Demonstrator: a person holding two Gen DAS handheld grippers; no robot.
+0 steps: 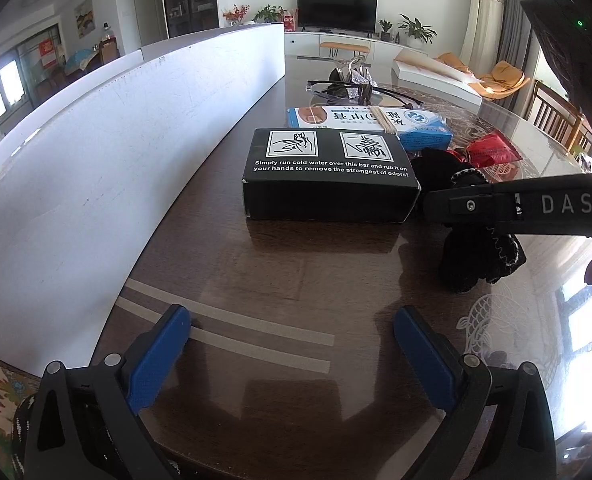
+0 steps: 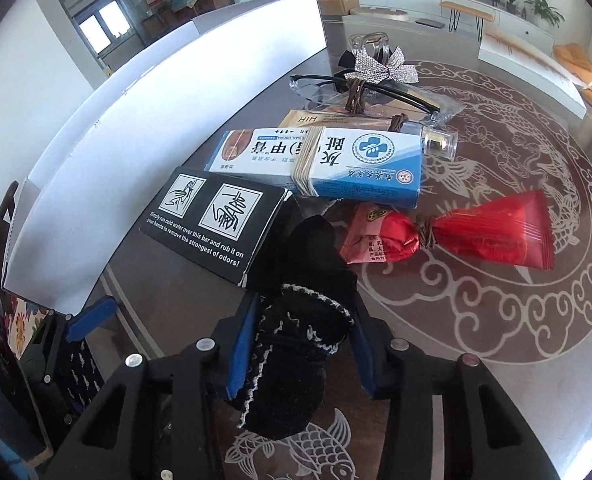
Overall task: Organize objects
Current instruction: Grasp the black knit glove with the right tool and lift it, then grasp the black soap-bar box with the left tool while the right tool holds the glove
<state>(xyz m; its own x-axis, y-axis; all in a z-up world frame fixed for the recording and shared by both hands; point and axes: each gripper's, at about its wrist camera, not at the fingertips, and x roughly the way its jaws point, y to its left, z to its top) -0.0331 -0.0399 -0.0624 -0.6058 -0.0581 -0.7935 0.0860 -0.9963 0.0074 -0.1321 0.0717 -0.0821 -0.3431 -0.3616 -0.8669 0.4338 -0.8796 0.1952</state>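
Note:
My right gripper is shut on a black knitted cloth item with pale stitched trim, just right of a black soap-bar box. In the left wrist view the same cloth hangs from the right gripper's finger, beside the black box. My left gripper is open and empty, low over the table in front of the box. Behind the box lies a blue and white cream box bound with rubber bands. A red candy packet lies to the right.
A long white box wall runs along the left side of the dark glass-topped table. Glasses, a silver bow, a small clear bottle and a tan sachet lie further back.

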